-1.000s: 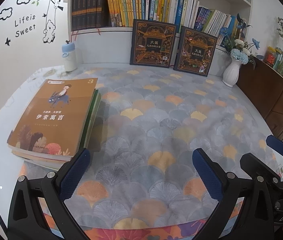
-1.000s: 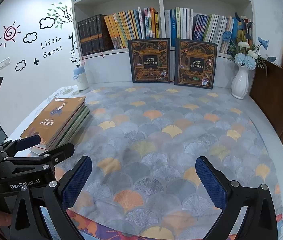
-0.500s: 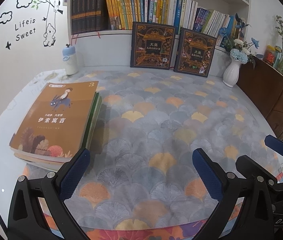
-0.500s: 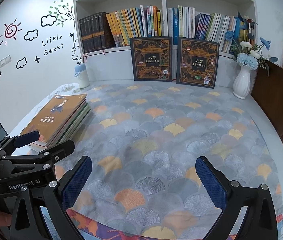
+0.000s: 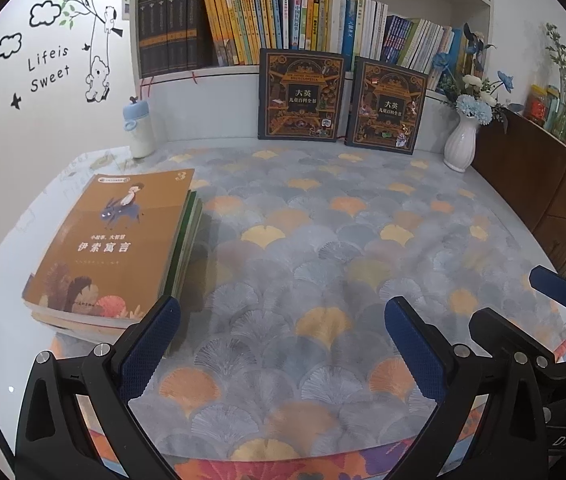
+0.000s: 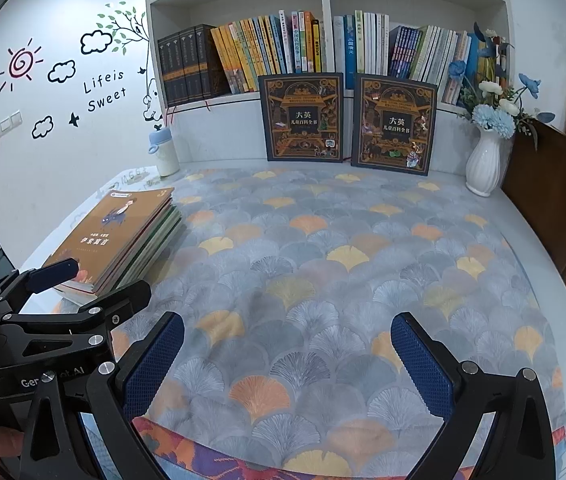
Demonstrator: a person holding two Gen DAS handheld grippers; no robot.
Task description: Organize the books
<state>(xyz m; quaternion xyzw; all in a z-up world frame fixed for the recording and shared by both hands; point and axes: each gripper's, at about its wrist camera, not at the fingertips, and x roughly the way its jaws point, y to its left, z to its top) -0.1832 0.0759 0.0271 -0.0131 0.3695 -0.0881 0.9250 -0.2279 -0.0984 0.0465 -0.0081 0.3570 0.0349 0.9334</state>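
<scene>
A stack of books [image 5: 115, 240] [image 6: 119, 236] topped by an orange cover lies flat at the table's left side. Two dark ornate books [image 5: 300, 96] [image 5: 386, 106] [image 6: 301, 116] [image 6: 393, 124] stand upright against the shelf base at the back. My left gripper [image 5: 283, 324] hangs open over the table's front, its left finger just right of the stack's near corner. My right gripper [image 6: 287, 340] is open too, with nothing between its fingers, to the right of the left one. Rows of books [image 6: 275, 52] fill the bookshelf above.
A small bottle with a blue cap [image 5: 139, 128] stands at the back left. A white vase of flowers [image 5: 461, 142] [image 6: 483, 160] stands at the back right beside a brown wooden cabinet [image 5: 555, 200]. The patterned tablecloth [image 5: 323, 240] covers the table.
Both views have shifted slightly; the cameras rose or tilted a little so the stack and shelf sit marginally lower. Both grippers stay open and nothing on the table has moved.
</scene>
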